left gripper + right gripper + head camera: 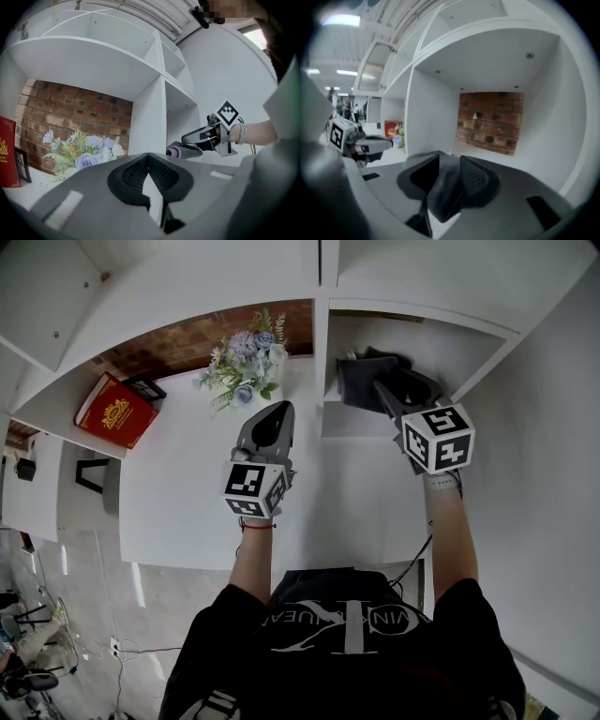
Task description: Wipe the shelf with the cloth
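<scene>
A dark grey cloth (361, 381) lies on the floor of the right shelf compartment (450, 348), bunched against its left wall. My right gripper (398, 395) reaches into that compartment. In the right gripper view the cloth (447, 199) sits in the gap of the right gripper (449, 161), whose jaws stand apart and do not pinch it. My left gripper (275, 418) hovers over the white counter, left of the divider. Its jaws meet at the tip in the left gripper view (148, 157), with nothing between them.
A bunch of artificial flowers (246, 362) stands at the back of the wide left bay. A red book (117, 411) and a small black frame (145, 387) lean further left. The white divider (322, 362) separates the bays. A brick wall (490, 122) backs the right compartment.
</scene>
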Available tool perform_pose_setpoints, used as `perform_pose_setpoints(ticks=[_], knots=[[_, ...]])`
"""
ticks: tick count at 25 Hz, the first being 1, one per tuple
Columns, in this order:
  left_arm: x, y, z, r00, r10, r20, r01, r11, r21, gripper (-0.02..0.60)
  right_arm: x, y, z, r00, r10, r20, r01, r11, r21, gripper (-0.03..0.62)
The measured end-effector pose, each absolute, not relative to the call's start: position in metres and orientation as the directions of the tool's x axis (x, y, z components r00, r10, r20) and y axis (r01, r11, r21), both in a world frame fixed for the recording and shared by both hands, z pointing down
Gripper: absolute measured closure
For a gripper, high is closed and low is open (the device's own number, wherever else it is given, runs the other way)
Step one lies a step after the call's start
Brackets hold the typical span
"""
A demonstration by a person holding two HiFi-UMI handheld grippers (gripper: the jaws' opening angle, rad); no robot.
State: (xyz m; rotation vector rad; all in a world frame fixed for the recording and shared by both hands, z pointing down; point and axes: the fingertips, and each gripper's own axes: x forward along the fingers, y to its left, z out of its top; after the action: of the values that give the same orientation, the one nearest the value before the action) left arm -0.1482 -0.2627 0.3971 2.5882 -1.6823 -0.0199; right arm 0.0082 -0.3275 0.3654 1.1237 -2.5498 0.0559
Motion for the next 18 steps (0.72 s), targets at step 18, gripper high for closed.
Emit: perform_pose_setpoints(ticks=[18], knots=[[-0.154, -0.275, 0.403, 0.411, -0.911, 0.040, -0.912, -0.411, 0.018, 0.571, -0.056, -0.344, 0.404, -0.486, -0.614, 0.621, -0.453, 0.785, 0.422, 0.582]])
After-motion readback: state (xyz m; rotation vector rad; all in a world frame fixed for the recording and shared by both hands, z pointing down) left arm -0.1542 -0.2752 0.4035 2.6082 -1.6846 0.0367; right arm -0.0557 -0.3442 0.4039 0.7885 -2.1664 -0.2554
